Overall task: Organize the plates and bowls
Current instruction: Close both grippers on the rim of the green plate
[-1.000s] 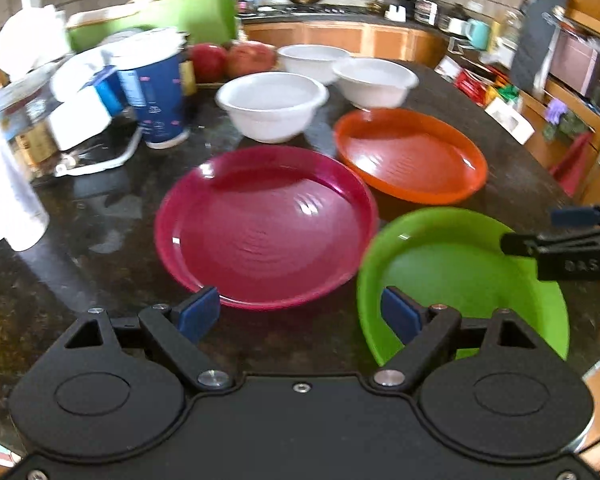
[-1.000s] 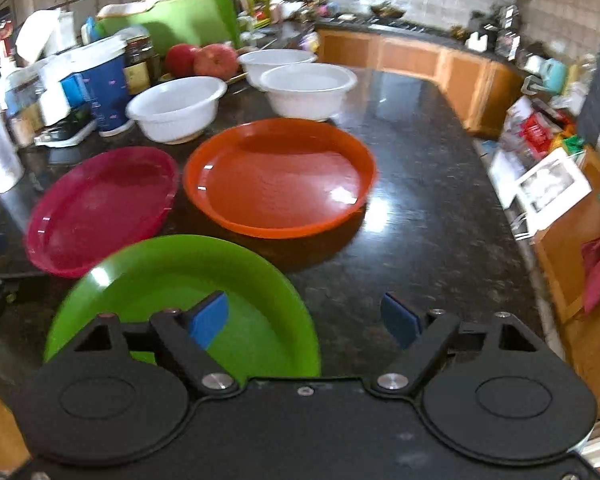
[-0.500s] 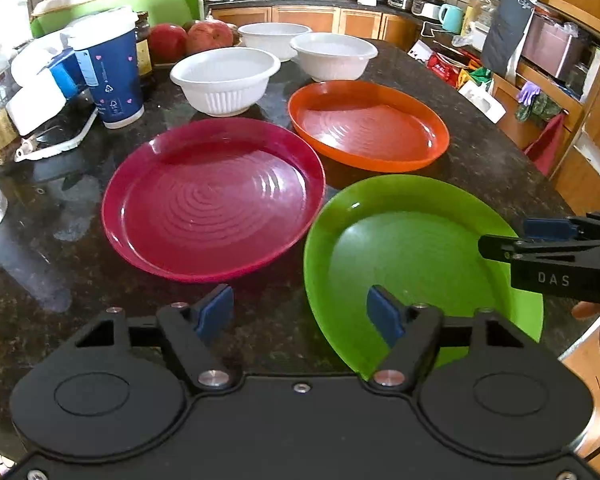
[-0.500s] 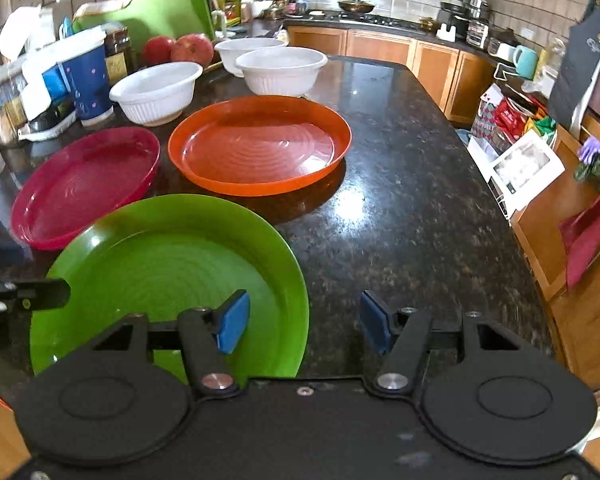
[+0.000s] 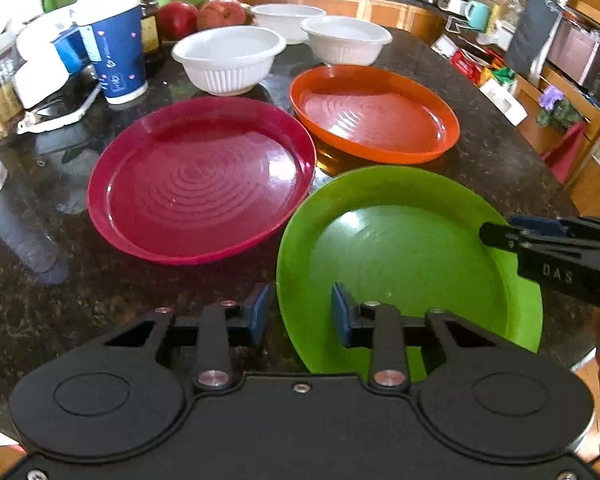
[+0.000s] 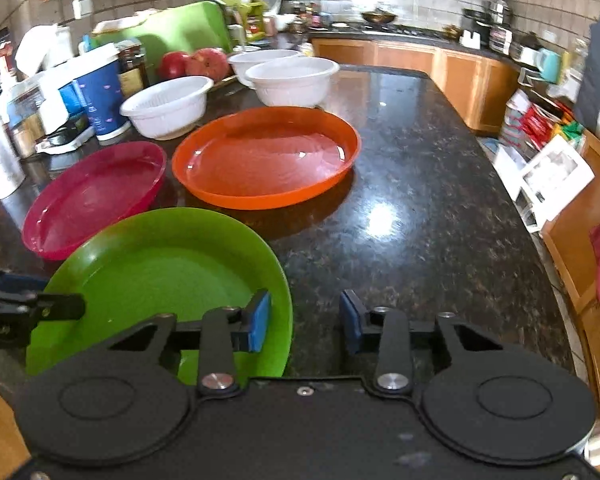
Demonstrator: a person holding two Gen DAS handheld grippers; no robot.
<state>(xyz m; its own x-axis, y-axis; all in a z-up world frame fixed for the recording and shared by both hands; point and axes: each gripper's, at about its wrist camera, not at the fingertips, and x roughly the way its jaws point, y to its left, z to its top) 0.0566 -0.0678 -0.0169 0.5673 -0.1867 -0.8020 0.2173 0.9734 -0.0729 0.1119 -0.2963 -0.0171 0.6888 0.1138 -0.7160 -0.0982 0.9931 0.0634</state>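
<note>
1. Left wrist view: left gripper (image 5: 299,312), fingers spread, straddles the near-left rim of the green plate (image 5: 400,256): one pad outside, one over the dish, set for a pinch, I'd say. The plate lies flat on the counter (image 5: 40,280), just beside the red plate (image 5: 200,184) and orange plate (image 5: 374,114). Three bowls (image 5: 228,58) wait behind.

2. Right wrist view: right gripper (image 6: 305,322), fingers also apart, brackets the opposite rim (image 6: 286,292). A two-sided lift looks likely.
</note>
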